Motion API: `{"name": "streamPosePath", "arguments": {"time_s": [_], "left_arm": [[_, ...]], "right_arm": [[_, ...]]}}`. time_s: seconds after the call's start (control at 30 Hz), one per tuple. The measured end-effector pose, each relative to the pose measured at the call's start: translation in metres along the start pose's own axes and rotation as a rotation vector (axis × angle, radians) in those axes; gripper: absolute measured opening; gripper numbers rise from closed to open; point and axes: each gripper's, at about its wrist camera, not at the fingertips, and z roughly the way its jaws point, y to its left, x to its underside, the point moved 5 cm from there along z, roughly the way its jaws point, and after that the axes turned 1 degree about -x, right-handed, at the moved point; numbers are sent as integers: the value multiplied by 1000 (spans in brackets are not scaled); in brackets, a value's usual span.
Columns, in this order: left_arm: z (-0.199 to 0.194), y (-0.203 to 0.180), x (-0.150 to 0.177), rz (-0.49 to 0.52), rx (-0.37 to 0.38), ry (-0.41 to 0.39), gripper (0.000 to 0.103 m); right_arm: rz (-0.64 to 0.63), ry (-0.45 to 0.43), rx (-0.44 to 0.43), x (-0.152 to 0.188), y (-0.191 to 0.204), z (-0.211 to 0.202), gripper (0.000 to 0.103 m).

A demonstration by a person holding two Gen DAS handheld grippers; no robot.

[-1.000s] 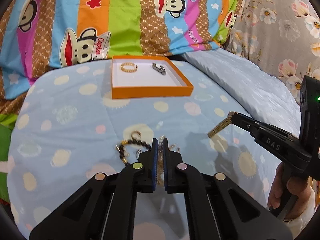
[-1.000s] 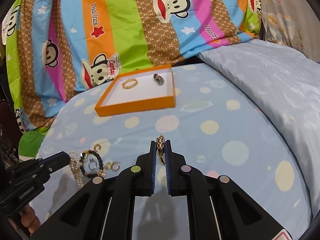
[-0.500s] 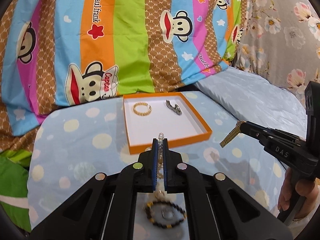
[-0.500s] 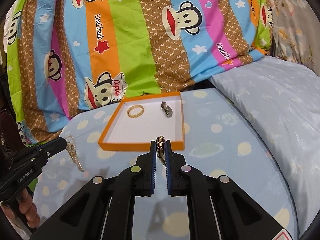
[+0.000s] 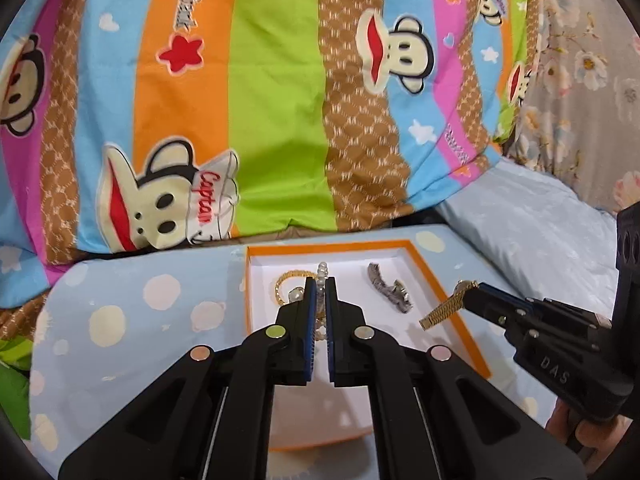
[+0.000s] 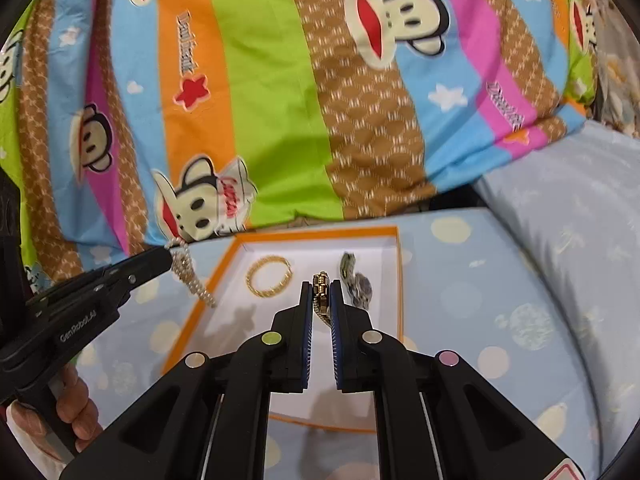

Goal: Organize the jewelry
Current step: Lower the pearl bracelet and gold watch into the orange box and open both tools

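The pearl strand (image 5: 321, 270) and the gold watch band (image 6: 321, 292) hang over the orange tray (image 6: 394, 236), each clamped in closed jaws: left gripper (image 5: 319, 304), right gripper (image 6: 321, 308); judged mid-delivery, next lowering and opening; both angle downward toward the tray.

Bright, even light on my views; soft shadows in the orange tray (image 6: 390, 280); slight blur, perhaps motion; fisheye edges bend, corners black.
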Motion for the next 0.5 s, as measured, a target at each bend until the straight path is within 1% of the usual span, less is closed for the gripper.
{"name": "streamPosePath", "arguments": {"time_s": [0.1, 0.17, 0.2, 0.23, 0.33, 0.5], "left_arm": [[25, 5, 16, -14, -8, 46, 5], [34, 9, 26, -34, -1, 88, 23], [35, 12, 30, -52, -1, 94, 40], [34, 14, 33, -64, -5, 87, 51], [28, 16, 42, -58, -7, 86, 55], [21, 13, 56, -27, 7, 102, 55]], "right_arm": [[0, 60, -6, 18, -4, 22, 8], [7, 101, -18, 29, -8, 32, 8], [15, 115, -18, 33, -9, 34, 10], [18, 119, -12, 36, -11, 34, 13], [19, 128, -18, 41, -11, 30, 13], [25, 142, -18, 49, -10, 26, 15]]}}
